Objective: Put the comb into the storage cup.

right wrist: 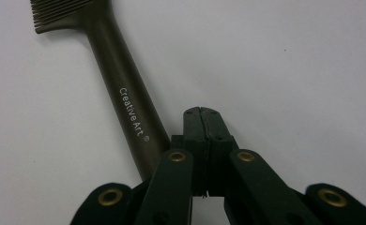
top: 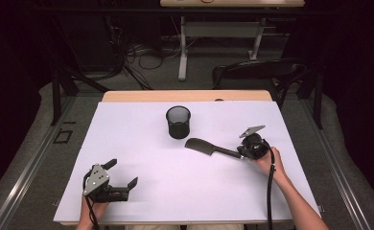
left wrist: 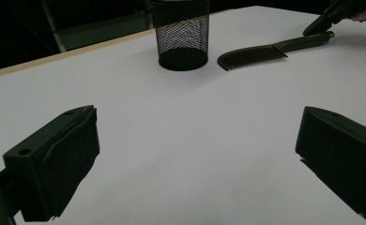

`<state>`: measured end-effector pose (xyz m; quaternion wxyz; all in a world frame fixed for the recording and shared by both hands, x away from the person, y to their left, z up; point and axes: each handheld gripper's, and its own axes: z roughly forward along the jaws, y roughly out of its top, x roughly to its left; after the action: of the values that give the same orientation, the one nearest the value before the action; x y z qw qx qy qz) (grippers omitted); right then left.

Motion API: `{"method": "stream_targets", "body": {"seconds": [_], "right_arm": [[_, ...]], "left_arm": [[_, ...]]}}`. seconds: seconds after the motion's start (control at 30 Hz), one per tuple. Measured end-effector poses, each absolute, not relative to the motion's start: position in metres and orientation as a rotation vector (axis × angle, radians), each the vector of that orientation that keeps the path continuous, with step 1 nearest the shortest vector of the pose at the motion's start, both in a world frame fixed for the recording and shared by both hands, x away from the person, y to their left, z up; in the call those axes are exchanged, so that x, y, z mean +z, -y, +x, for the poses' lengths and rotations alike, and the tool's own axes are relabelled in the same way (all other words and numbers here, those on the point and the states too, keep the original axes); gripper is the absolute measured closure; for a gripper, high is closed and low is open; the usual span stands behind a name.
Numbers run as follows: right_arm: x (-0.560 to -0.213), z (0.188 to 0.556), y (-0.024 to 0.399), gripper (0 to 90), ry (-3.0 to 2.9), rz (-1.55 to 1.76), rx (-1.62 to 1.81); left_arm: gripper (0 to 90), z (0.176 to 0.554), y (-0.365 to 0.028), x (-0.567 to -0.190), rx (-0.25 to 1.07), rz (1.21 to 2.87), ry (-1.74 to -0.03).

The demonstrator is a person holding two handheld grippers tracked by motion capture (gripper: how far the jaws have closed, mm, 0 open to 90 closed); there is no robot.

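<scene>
White paper (top: 142, 191) is spread over the table, and at its left the left gripper (top: 122, 178) is held low with its jaws spread wide and nothing between them. Near the middle a black mesh cup (top: 178, 121) is stood upright, and just right of it a dark comb (top: 209, 147) is laid flat. At the comb's handle end the right gripper (right wrist: 203, 119) is set with its jaws pressed together beside the handle, not around it.
</scene>
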<state>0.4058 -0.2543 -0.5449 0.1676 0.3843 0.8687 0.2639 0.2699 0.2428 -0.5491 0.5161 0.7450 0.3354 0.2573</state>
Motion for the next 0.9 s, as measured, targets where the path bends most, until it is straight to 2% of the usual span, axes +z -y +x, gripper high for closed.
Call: {"method": "stream_targets", "body": {"seconds": [0.33, 0.6, 0.9], "right_arm": [[-0.541, 0.404, 0.256, 90.0, -2.453, 1.099, 0.748], [-0.53, 0.403, 0.258, 74.6, -2.442, 1.068, 0.78], [-0.516, 0.403, 0.253, 52.4, -2.453, 1.02, 0.771]], "left_arm": [[0.1, 0.27, -0.243, -0.549, 0.619, 1.788, -0.805], [0.0, 0.269, -0.243, -0.549, 0.621, 1.786, -0.805], [0.1, 0.27, -0.243, -0.549, 0.618, 1.789, -0.805]]}}
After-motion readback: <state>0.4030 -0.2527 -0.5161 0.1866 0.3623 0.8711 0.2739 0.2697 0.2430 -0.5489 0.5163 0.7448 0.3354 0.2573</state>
